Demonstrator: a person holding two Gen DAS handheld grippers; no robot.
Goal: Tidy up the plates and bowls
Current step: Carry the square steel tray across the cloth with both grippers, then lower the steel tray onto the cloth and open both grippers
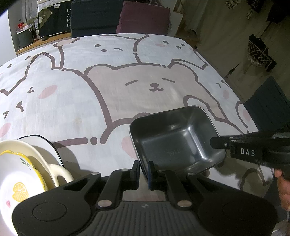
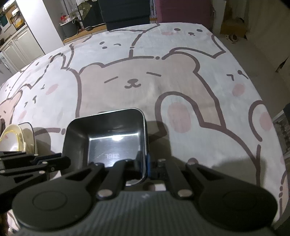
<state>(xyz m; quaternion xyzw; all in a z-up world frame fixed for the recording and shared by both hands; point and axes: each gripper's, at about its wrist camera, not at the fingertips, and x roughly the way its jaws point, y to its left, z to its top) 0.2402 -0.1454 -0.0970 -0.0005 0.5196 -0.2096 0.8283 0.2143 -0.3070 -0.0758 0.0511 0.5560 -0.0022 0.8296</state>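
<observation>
Cotton cloth (image 1: pixel 116 101) printed with pale bears and rabbits outlined in brown is spread across the whole worktop, and a faint stain is seen on it in the left wrist view. Beyond its far edge a dark blue chair (image 1: pixel 92 16) and a maroon chair (image 1: pixel 145 18) are pushed in, with a wooden shelf (image 1: pixel 43 40) carrying a grey bin (image 1: pixel 24 37) off to the left; white cabinets (image 2: pixel 16 47) are visible in the right wrist view. A beige floor lies to the right.

A square steel tray (image 1: pixel 174 141) is held tilted just above the near part of the cloth, between both tools. The left gripper (image 1: pixel 144 172) is closed with its fingers pinched onto the tray's near-left rim. The right gripper (image 2: pixel 145 167) is likewise closed, its fingers clamped on the tray's right wall (image 2: pixel 144 145).

Left of the tray, a stack of dishes is set on the cloth: a dark-rimmed white plate (image 1: pixel 45 145) at the bottom, a cream dish (image 1: pixel 36 156) with a handle on it, and a yellow-edged bowl (image 1: pixel 16 174) with a lemon print on top.
</observation>
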